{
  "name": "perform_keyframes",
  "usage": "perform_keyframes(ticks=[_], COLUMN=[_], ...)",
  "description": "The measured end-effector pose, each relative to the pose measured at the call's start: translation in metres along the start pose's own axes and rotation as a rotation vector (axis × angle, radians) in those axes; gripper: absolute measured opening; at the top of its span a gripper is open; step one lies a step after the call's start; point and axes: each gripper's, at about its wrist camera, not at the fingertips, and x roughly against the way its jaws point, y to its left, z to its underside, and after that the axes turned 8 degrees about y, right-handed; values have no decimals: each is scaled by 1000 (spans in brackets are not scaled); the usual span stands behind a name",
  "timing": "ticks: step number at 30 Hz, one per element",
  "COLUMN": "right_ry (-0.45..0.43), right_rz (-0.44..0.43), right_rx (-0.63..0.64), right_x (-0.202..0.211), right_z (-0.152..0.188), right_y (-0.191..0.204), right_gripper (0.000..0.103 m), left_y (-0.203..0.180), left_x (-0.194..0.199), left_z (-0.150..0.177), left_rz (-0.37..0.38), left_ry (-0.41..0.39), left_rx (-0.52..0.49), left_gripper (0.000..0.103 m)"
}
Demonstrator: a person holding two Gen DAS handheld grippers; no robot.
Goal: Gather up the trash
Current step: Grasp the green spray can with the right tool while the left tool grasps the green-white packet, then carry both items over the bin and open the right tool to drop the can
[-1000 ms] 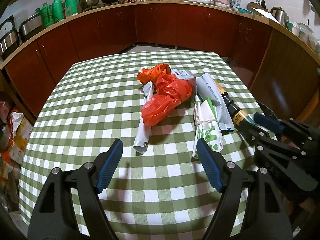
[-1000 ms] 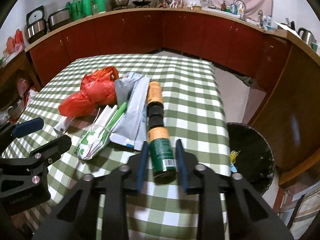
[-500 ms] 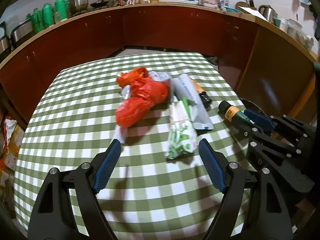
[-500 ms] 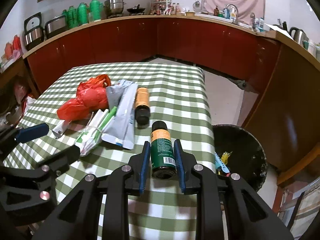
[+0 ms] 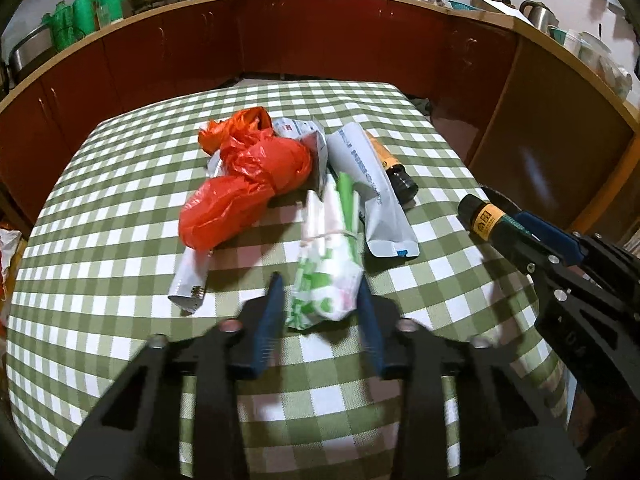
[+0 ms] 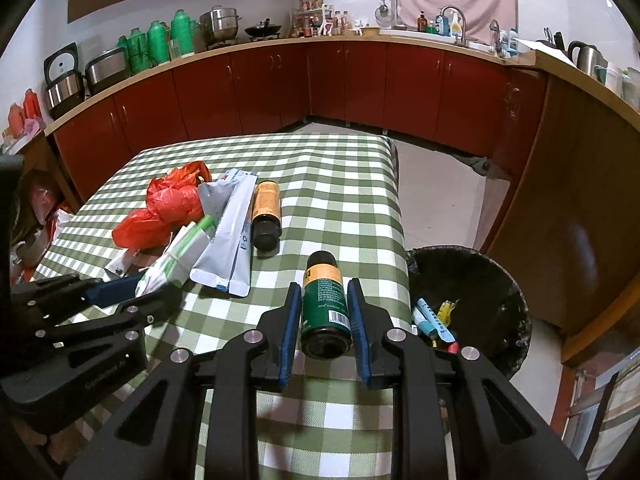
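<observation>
Trash lies mid-table (image 5: 120, 208): soft red bag (image 5: 244, 184), flat pouches, a second bottle. Left gripper (image 5: 320, 312) fingers narrow around a light, crushable green-white packet (image 5: 326, 276). Right gripper (image 6: 323, 320) clamps a rigid, likely slippery bottle (image 6: 325, 304) mid-body, beside the bin (image 6: 480, 276).

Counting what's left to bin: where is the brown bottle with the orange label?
The brown bottle lies on the checked table, beside the grey pouch, beyond the right hand-held gripper.

Tablecloth (image 6: 340, 184) bare far & right of trash pile (image 5: 280, 184); bin (image 6: 480, 280) open beside table edge.
</observation>
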Motion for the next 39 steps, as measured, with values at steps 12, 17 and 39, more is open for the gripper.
perform_keyframes(ticks=[12,17,39], right_ry=[-28,-52,-135], right_rz=[11,37,225], right_rx=[-7,-28,-145], right_x=[6,12,17], right_z=[4,4,0], right_y=[-3,-14,-97], right_gripper=[24,24,24], left_y=[-3,-6,-106], left_x=[14,29,3], left_z=[10,8,-39], left_rz=[36,34,69], left_ry=[-36,-77,-126], left_rx=[-6,-10,-152], left_gripper=[24,24,24])
